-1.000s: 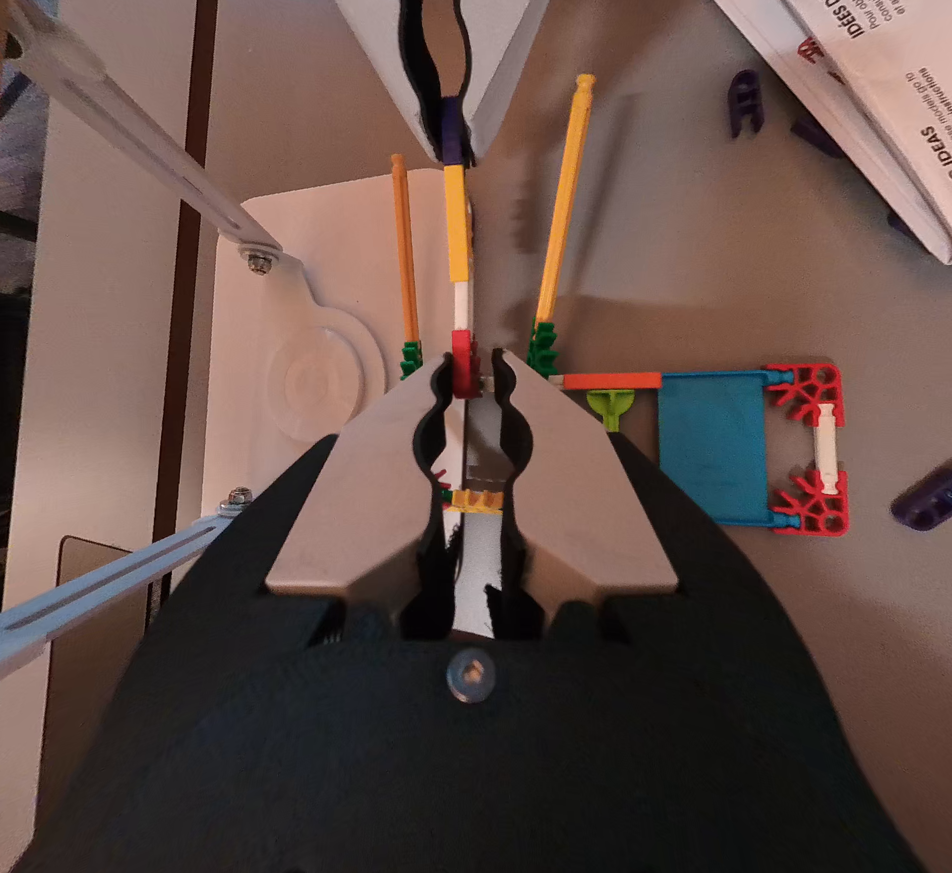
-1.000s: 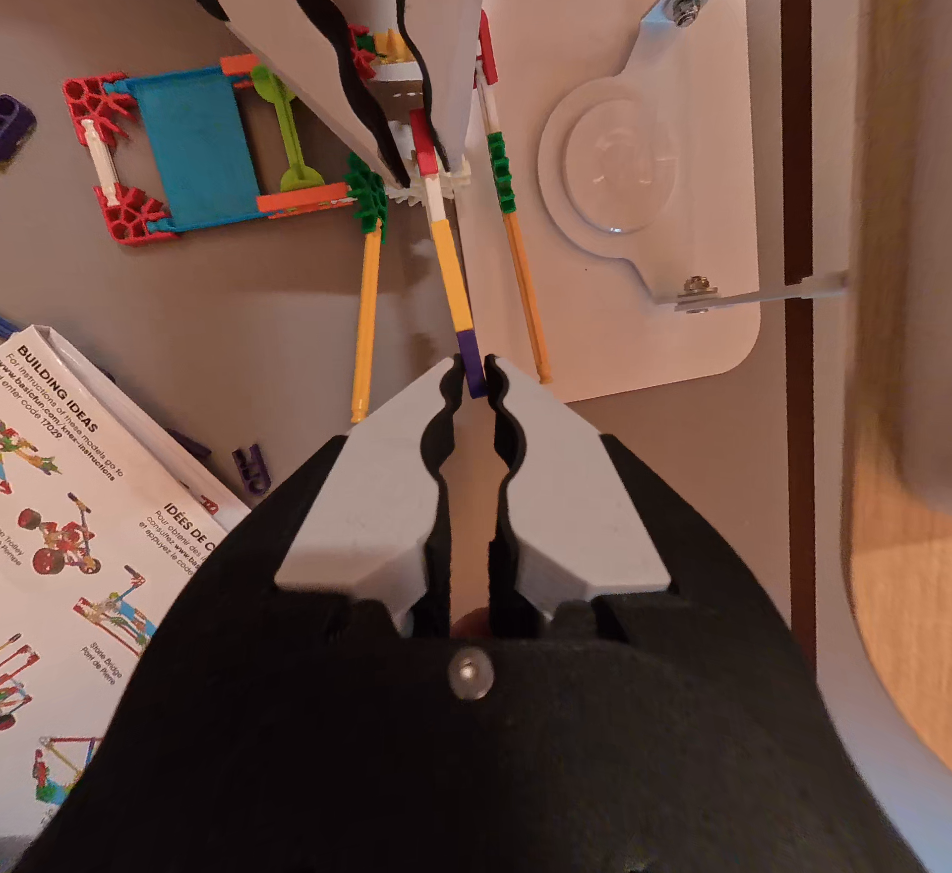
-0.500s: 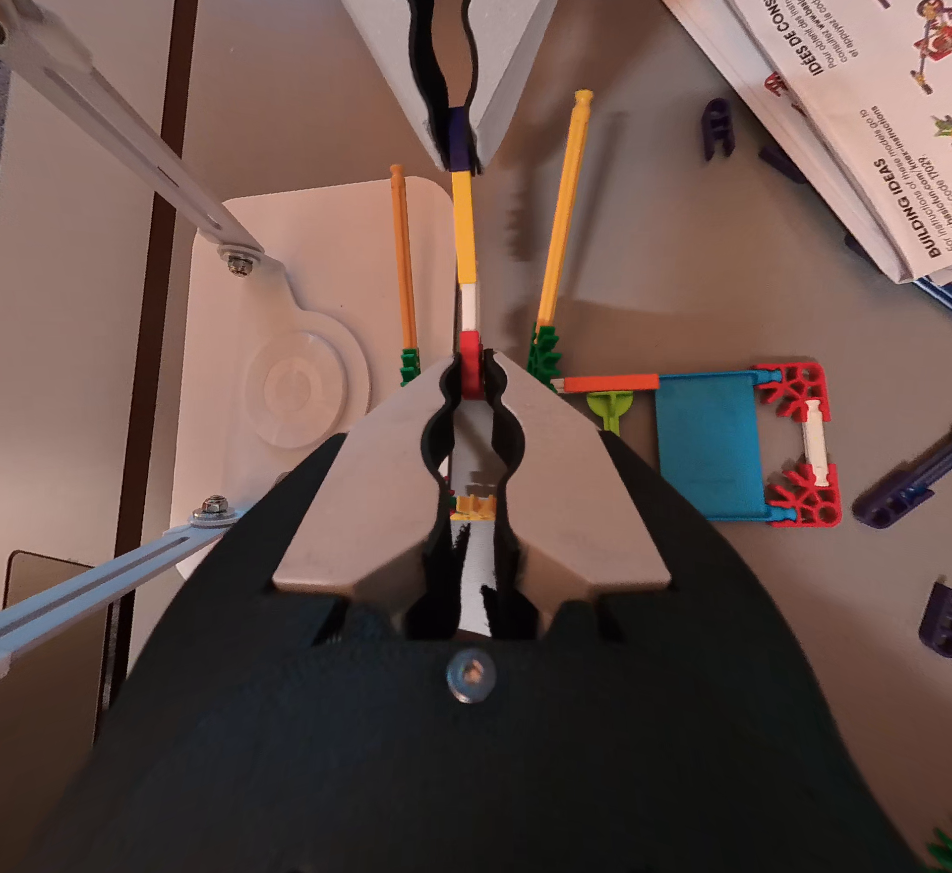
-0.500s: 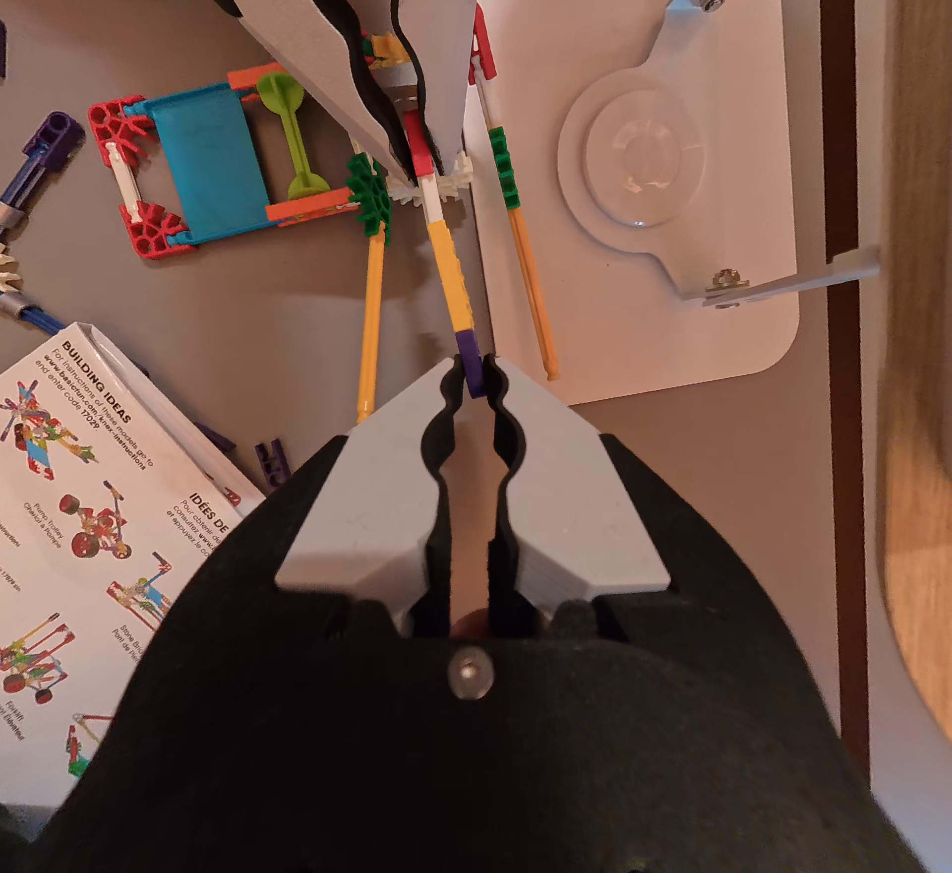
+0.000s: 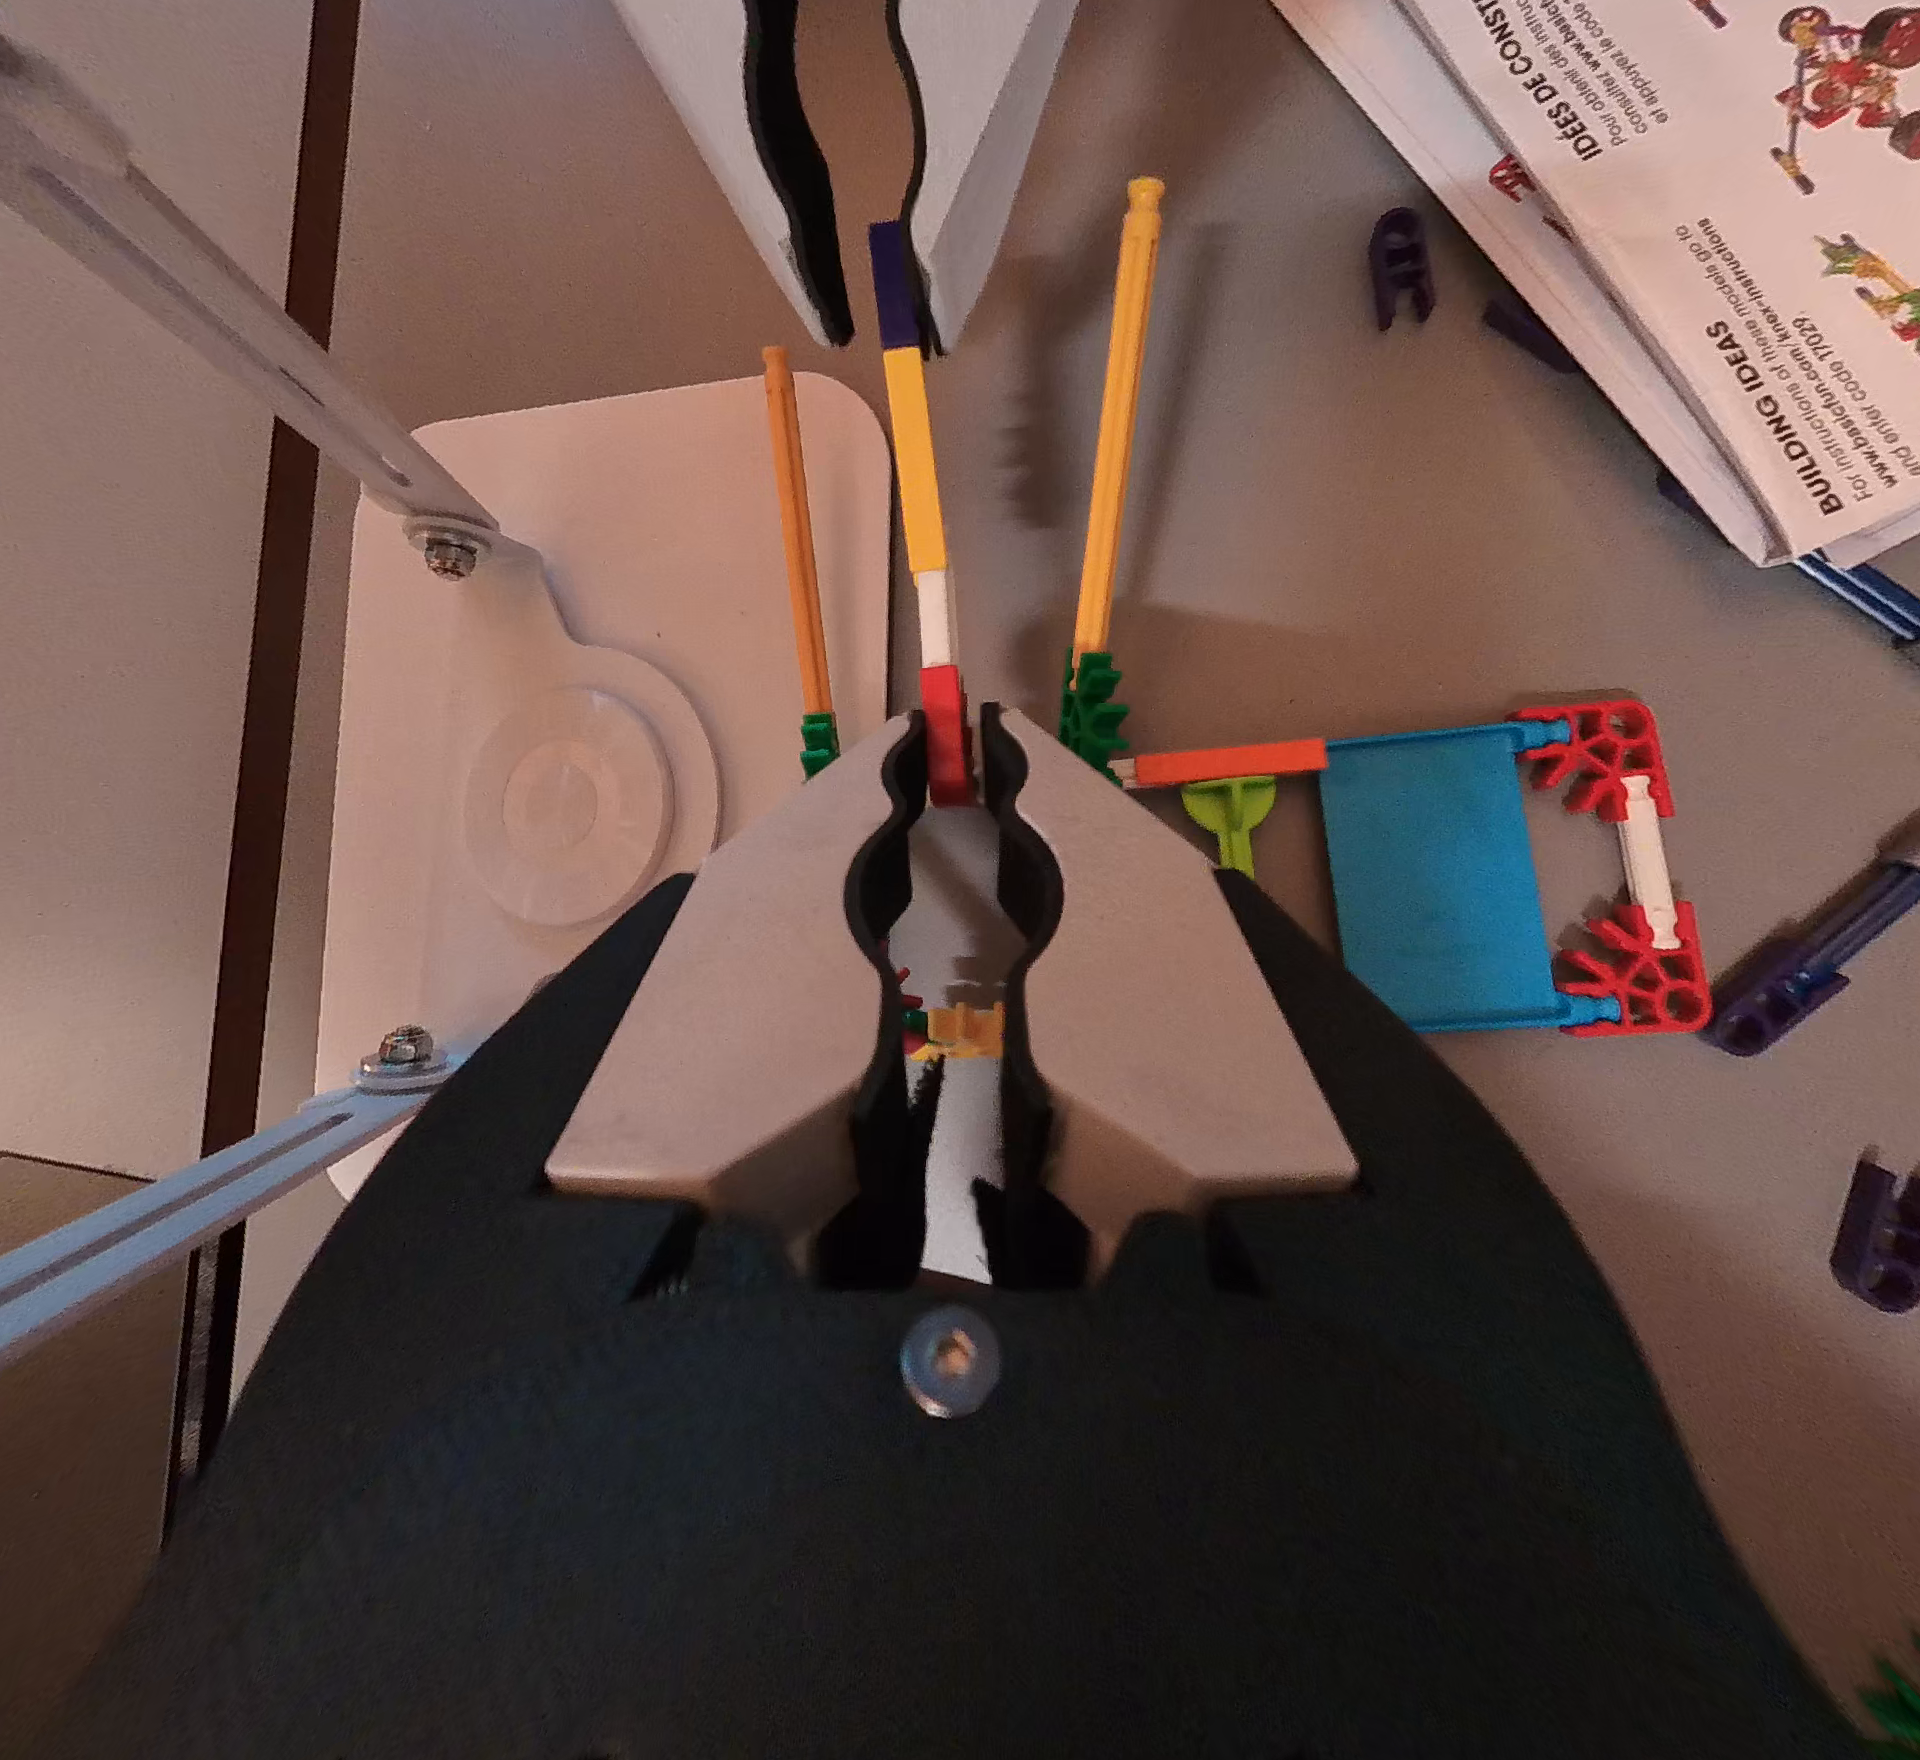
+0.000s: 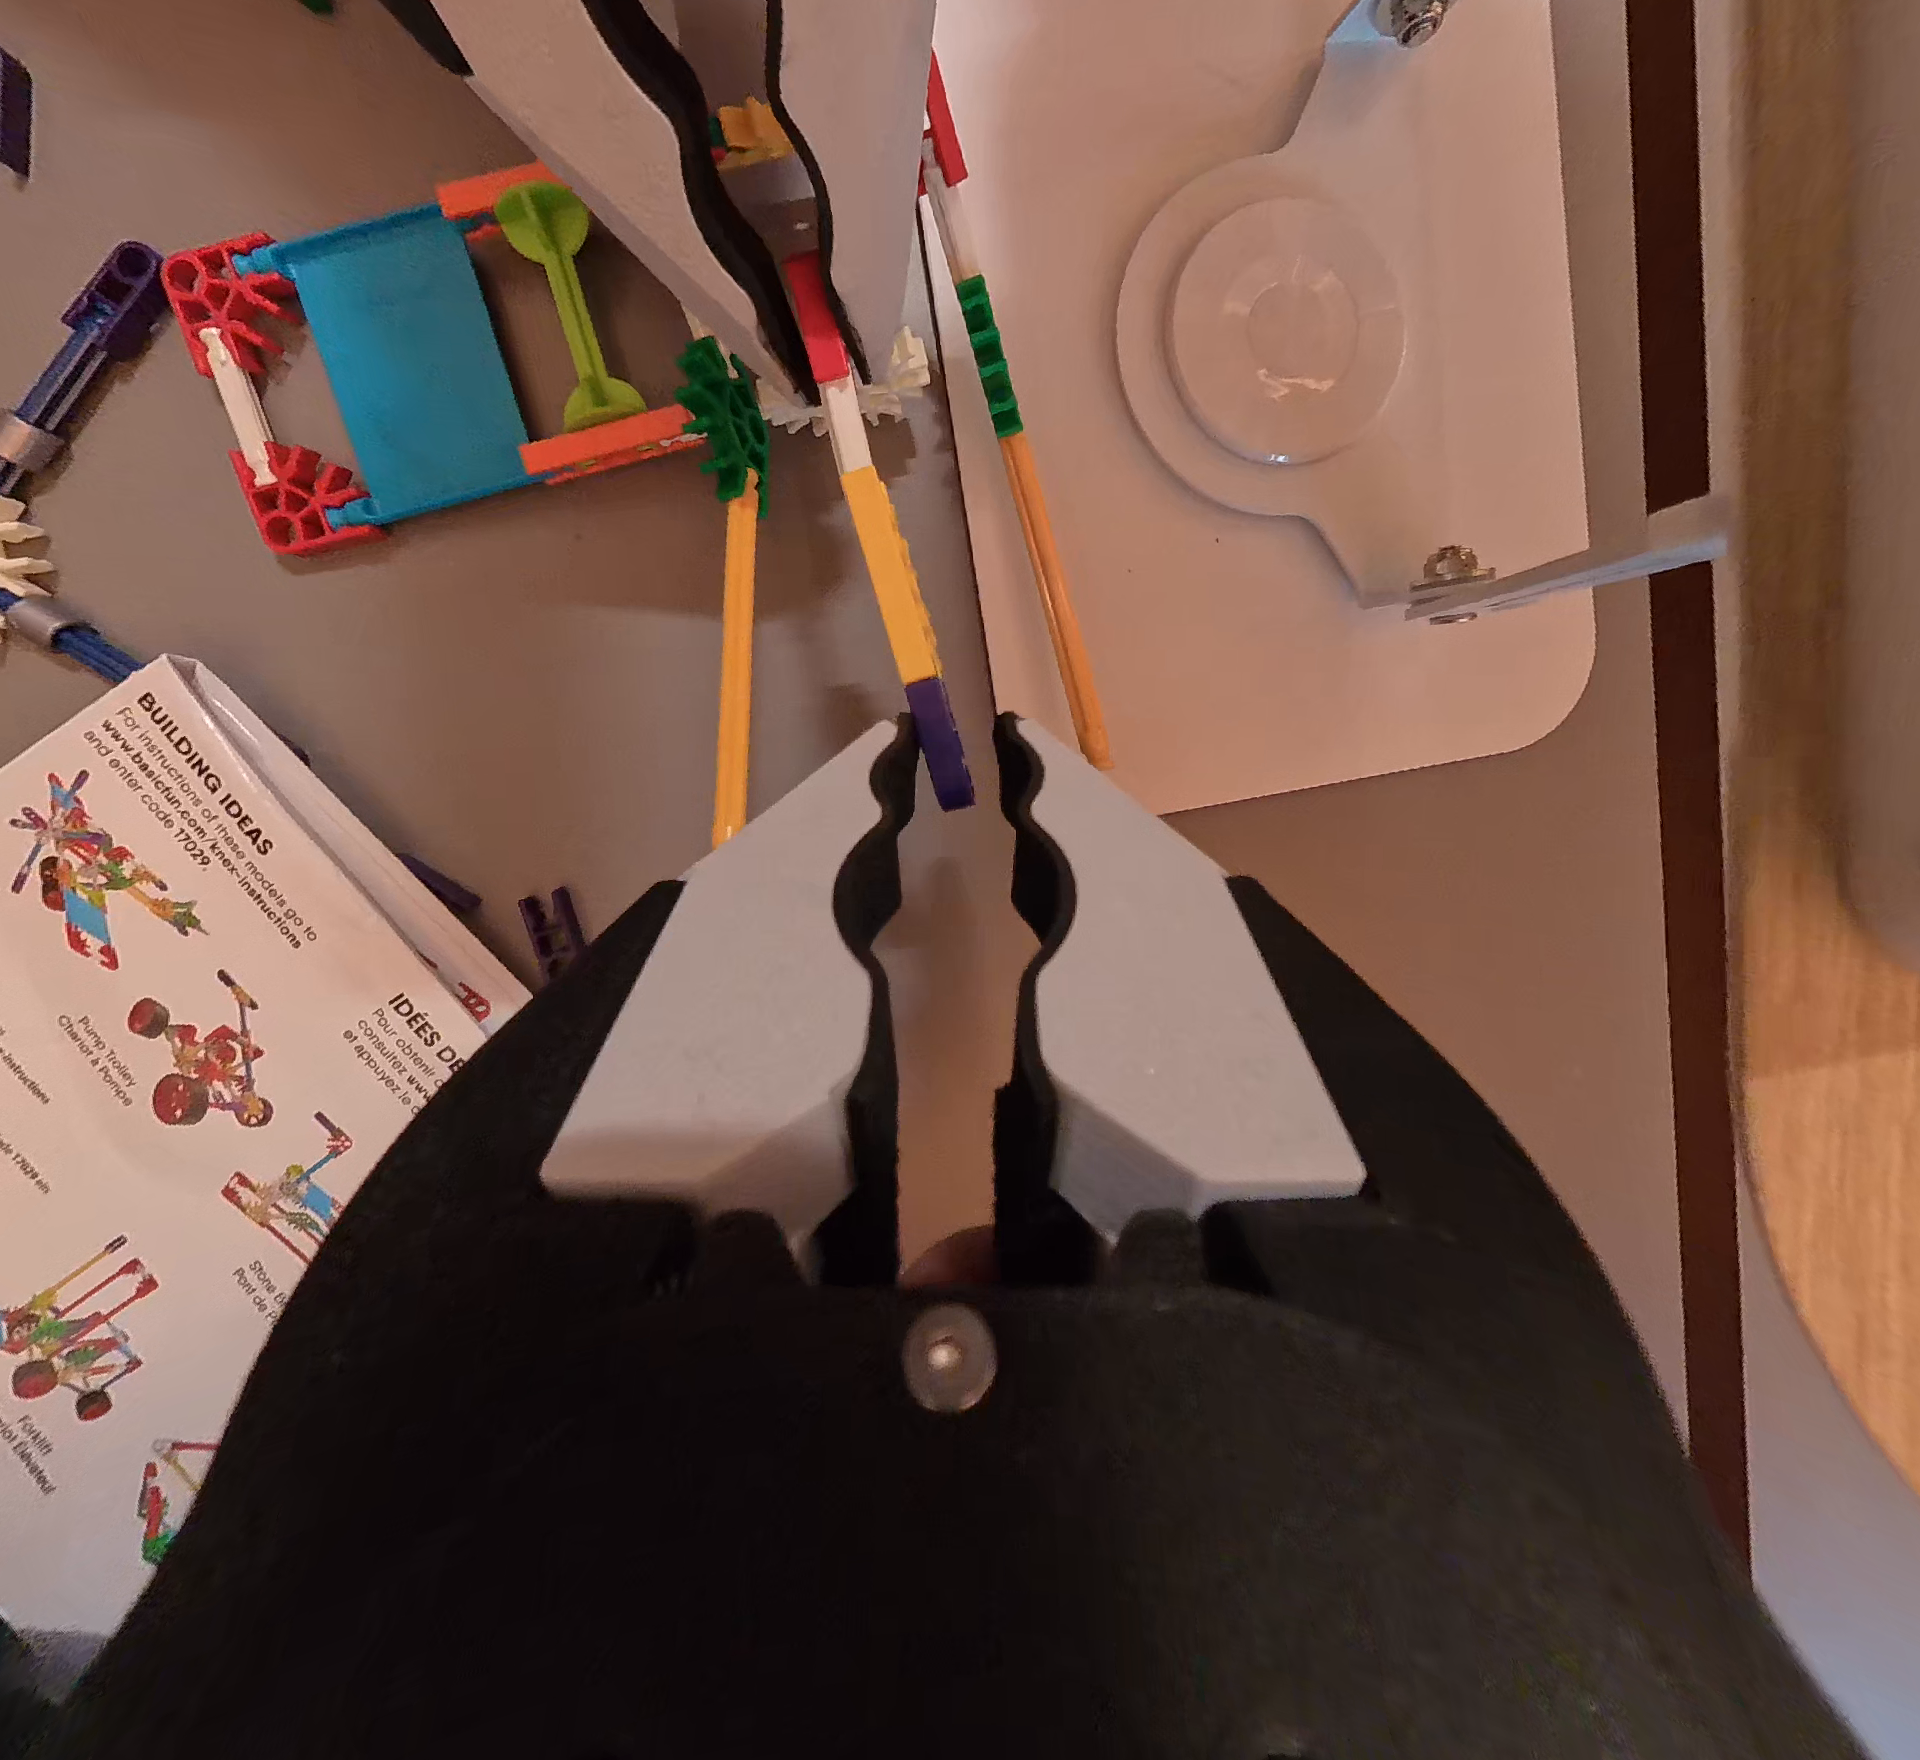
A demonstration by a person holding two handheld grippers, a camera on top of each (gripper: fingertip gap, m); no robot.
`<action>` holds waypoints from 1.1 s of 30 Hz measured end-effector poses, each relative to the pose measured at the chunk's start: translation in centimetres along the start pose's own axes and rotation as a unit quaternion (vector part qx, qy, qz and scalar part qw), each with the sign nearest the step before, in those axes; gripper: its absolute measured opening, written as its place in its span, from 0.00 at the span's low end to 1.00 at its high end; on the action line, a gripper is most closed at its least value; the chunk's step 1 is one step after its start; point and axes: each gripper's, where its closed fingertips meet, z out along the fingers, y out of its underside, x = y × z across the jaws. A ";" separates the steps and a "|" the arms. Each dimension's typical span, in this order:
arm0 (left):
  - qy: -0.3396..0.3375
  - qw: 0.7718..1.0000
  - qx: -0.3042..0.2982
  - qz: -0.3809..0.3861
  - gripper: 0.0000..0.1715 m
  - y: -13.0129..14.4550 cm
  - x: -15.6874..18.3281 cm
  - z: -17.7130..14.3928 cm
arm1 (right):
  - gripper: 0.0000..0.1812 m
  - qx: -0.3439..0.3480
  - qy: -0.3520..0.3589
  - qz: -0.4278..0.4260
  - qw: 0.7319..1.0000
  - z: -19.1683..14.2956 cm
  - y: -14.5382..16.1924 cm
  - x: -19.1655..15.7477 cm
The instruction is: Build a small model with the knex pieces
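Note:
A thin stick of red, white, yellow (image 5: 914,463) and purple segments juts from a toy model with a blue panel (image 5: 1434,879). My left gripper (image 5: 948,754) is shut on the stick's red piece (image 5: 943,702). It also shows at the top of the right wrist view (image 6: 831,370). My right gripper (image 6: 951,760) is open around the stick's purple end (image 6: 940,744), which lies against the left pad with a gap on the other side. In the left wrist view the right gripper (image 5: 883,328) faces mine. A yellow rod (image 5: 1117,422) and an orange rod (image 5: 795,526) flank the stick.
A white base plate (image 5: 623,567) with a clear disc and metal brackets lies on the grey table under the orange rod. An instruction booklet (image 6: 208,1035) lies beside the model. Loose purple pieces (image 5: 1397,266) and a purple-blue rod (image 5: 1787,972) lie around. A wooden edge (image 6: 1829,775) borders the table. Across from one pair of fingers to the other is roughly 7 cm.
My right gripper's jaws have parted and no longer clamp the purple end. My left gripper stays shut on the red piece.

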 end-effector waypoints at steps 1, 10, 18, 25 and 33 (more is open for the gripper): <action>0.001 1.000 -0.001 0.000 0.05 0.0 0.1 0.0 | 0.07 -0.002 0.002 0.000 1.000 0.0 0.1 0.1; -0.001 1.000 0.000 0.006 0.07 -0.1 0.1 0.1 | 0.09 -0.010 0.010 -0.002 1.000 -0.2 0.3 0.2; -0.004 1.000 -0.002 0.010 0.09 -0.1 0.1 0.2 | 0.11 -0.006 0.016 -0.001 1.000 -0.6 0.2 0.5; -0.007 1.000 -0.004 0.012 0.11 0.0 0.0 0.3 | 0.11 -0.004 0.021 0.000 1.000 -0.9 0.2 0.6; -0.007 1.000 -0.005 0.017 0.12 0.0 0.1 0.4 | 0.12 -0.002 0.024 -0.001 1.000 -1.2 0.2 0.7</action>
